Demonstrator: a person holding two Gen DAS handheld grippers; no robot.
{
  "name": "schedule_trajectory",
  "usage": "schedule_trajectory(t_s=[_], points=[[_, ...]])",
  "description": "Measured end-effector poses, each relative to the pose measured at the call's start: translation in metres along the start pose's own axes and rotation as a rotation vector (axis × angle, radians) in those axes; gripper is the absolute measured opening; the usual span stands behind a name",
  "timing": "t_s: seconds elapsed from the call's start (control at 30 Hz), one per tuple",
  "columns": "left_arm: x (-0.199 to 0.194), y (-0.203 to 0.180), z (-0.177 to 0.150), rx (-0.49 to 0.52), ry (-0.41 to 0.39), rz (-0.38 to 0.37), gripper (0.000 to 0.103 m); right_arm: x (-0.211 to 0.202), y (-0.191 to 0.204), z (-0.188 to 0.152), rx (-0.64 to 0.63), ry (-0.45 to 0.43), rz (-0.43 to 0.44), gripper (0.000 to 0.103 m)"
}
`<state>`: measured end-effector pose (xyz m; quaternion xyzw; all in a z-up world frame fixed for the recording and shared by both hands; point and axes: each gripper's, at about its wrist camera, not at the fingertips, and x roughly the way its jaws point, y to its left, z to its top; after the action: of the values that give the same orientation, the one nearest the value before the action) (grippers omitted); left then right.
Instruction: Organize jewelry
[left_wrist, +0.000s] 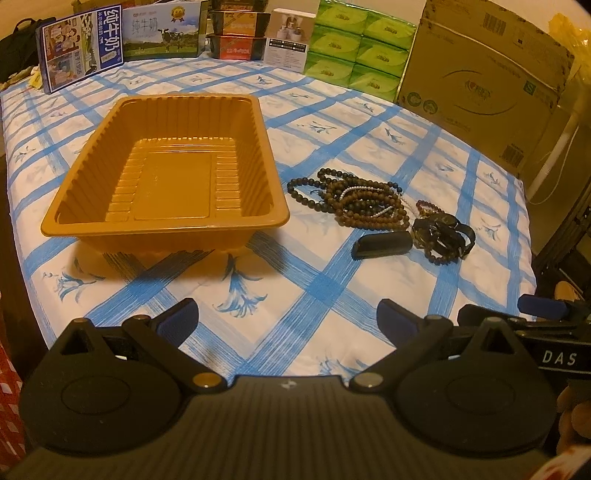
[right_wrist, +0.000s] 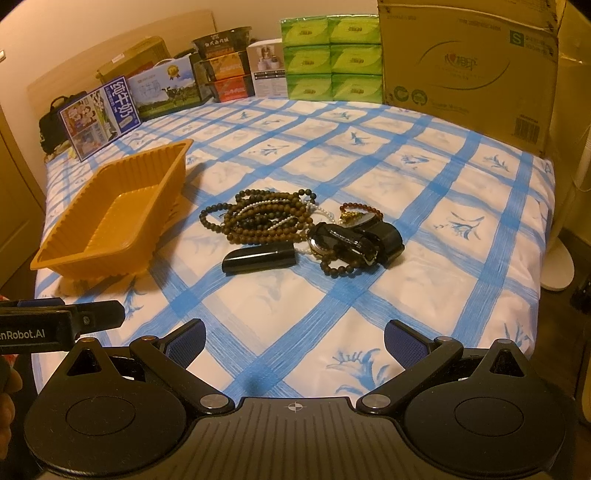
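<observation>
Jewelry pile on checked bedspread, at 12 o'clock from right gripper, at 1 o'clock from left gripper; long axis 10-to-4. Right nearer. Orange tray empty, 9 o'clock of pile. Both tongs released, holding nothing.

Blue-checked bedspread, boxes lining beige wall.

Tray: glossy ribbed orange plastic.
Bedsheet: matt printed cloth.
Beads: looked like wood, dull.
Carton: matt cardboard.
</observation>
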<state>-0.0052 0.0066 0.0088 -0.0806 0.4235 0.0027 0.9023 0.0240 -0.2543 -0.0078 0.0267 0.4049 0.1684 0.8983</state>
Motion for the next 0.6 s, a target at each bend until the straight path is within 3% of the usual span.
schedule_trajectory(t_s=[0.6], points=[[0.001, 0.038, 0.0, -0.14, -0.025, -0.042, 0.102, 0.012, 0.013, 0.008, -0.022, 0.008, 0.019, 0.102]])
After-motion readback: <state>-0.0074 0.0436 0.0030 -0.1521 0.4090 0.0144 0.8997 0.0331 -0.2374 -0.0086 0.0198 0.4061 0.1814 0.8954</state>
